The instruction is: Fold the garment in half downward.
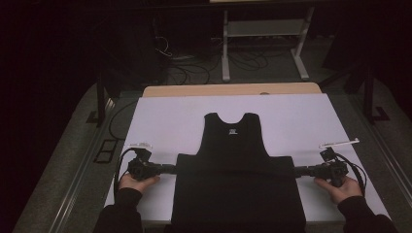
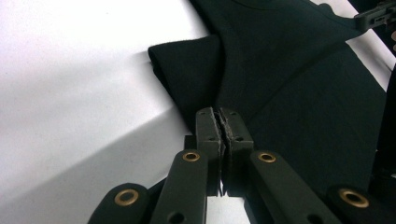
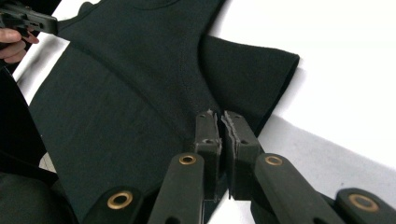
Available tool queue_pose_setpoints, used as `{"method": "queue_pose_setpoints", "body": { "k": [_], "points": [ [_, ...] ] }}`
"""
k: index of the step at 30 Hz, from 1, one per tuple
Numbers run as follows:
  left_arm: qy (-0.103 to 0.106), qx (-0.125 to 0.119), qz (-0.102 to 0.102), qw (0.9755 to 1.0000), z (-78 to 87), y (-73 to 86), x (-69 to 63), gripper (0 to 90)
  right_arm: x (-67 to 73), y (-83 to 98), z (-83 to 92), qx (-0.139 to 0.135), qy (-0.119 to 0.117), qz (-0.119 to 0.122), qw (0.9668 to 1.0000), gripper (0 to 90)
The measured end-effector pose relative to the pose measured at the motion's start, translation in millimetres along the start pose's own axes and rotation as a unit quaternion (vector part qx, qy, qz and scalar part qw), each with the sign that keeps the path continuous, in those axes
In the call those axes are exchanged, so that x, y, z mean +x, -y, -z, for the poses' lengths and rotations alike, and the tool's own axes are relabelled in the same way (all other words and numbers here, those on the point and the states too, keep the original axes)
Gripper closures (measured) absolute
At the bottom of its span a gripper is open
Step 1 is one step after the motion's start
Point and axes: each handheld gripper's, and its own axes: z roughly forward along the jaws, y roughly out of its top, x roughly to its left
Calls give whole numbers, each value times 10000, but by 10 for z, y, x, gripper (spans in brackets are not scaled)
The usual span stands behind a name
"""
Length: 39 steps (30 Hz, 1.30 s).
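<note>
A white board (image 1: 165,116) covers the table, whose wooden edge (image 1: 194,90) shows along the far side. Beyond it, on the dark floor, stands a pale metal shelf frame (image 1: 265,29) with loose cables (image 1: 189,73) lying around its feet. A black post (image 1: 100,99) rises at the far left.

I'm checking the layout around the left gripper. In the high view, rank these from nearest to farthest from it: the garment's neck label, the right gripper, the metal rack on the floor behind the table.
From the left gripper:
1. Neck label, up and to the right, on the black garment.
2. Right gripper, across the garment at its other side edge.
3. Metal rack, far back, beyond the table.
</note>
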Motion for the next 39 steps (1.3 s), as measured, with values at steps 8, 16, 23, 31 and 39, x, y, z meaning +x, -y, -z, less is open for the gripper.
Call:
{"method": "queue_pose_setpoints", "body": {
  "k": [8,16,23,31,39],
  "points": [
    [1,45,-8,10000,-4,19,-11,863,6,39,-18,176,10,-78,9998,834],
    [51,75,-76,9999,-15,23,-26,843,18,44,-37,221,69,-54,9997,785],
    [-95,7,-345,9994,-4,25,-56,685,60,36,8,-25,296,137,9995,657],
    [-260,28,-321,9991,-10,2,-63,443,96,17,29,-197,505,349,9979,447],
    [-377,-132,-447,9982,27,-42,-91,294,121,-19,81,-434,547,487,9964,267]
  ]
}}
